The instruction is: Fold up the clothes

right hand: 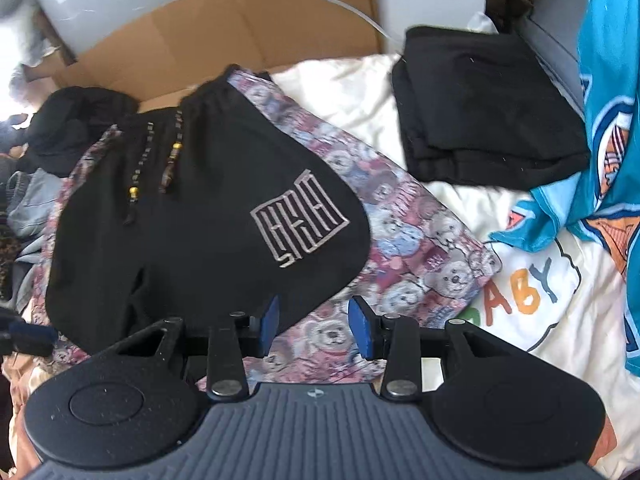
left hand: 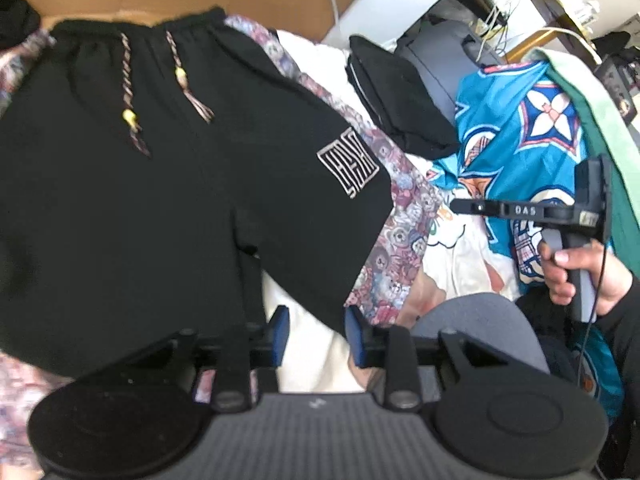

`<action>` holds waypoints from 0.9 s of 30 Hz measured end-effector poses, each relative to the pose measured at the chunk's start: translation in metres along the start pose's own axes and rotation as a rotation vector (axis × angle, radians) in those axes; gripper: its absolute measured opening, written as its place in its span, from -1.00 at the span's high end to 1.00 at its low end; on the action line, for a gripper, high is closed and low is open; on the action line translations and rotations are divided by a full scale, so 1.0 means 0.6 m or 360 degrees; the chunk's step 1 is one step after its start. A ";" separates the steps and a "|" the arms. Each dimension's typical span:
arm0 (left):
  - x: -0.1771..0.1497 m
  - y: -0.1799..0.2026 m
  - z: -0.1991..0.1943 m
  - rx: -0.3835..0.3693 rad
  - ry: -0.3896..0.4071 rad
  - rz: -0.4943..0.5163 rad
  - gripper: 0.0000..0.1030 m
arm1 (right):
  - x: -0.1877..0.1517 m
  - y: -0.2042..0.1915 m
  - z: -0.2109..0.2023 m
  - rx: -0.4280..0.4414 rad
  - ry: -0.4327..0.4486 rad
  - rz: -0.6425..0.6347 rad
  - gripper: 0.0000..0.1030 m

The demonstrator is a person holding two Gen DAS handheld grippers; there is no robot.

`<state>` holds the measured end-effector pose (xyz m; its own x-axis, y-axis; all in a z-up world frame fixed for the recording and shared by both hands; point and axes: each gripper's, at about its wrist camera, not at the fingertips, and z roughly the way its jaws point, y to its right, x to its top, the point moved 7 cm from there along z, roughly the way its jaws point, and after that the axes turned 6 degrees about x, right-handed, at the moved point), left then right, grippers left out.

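The left tongs (left hand: 316, 334) stood apart with nothing clamped, the hem of the black shorts (left hand: 160, 184) lying between and just under their blue pads. The right tongs (right hand: 313, 326) were likewise apart and empty, above a teddy-bear print cloth (right hand: 404, 248) beside the shorts' edge. In the left view a hand (left hand: 576, 276) held the other tool, whose arm read "DAS" (left hand: 525, 211). The shorts lay spread flat on the bear cloth, drawstrings (right hand: 160, 160) loose, with an angular white line logo (right hand: 300, 216) on one leg that I could not read. To the right a cream blanket (right hand: 520, 300) read "BABY", partly under a turquoise jersey (right hand: 608, 92). Farther back sat a folded black stack (right hand: 484, 108) and flattened cardboard (right hand: 240, 16).
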<state>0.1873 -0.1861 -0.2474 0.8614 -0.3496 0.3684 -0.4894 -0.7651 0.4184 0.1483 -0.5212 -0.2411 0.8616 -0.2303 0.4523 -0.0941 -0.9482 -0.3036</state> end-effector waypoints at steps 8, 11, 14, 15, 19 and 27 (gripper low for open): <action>-0.006 -0.051 -0.114 0.0120 0.0090 0.0033 0.28 | -0.022 -0.039 -0.015 0.0011 0.0067 0.0101 0.17; -0.011 -0.067 -0.150 0.0142 0.0120 0.0043 0.24 | -0.037 -0.060 -0.010 0.0085 0.0042 0.0132 0.17; -0.019 -0.090 -0.179 0.0167 0.0150 0.0030 0.22 | -0.053 -0.089 -0.002 0.0145 0.0005 0.0098 0.17; -0.022 -0.100 -0.188 0.0179 0.0161 0.0020 0.21 | -0.058 -0.100 0.001 0.0159 -0.0006 0.0075 0.17; -0.040 -0.147 -0.207 0.0245 0.0195 -0.0029 0.19 | -0.075 -0.137 0.008 0.0189 -0.0016 0.0003 0.17; -0.076 -0.247 -0.203 0.0410 0.0222 -0.0129 0.19 | -0.103 -0.185 0.026 0.0269 -0.0057 0.0051 0.16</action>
<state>0.2040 0.0088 -0.2250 0.8605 -0.2177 0.4605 -0.3540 -0.9056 0.2335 0.1132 -0.3984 -0.2487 0.8770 -0.2488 0.4110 -0.0390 -0.8895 -0.4552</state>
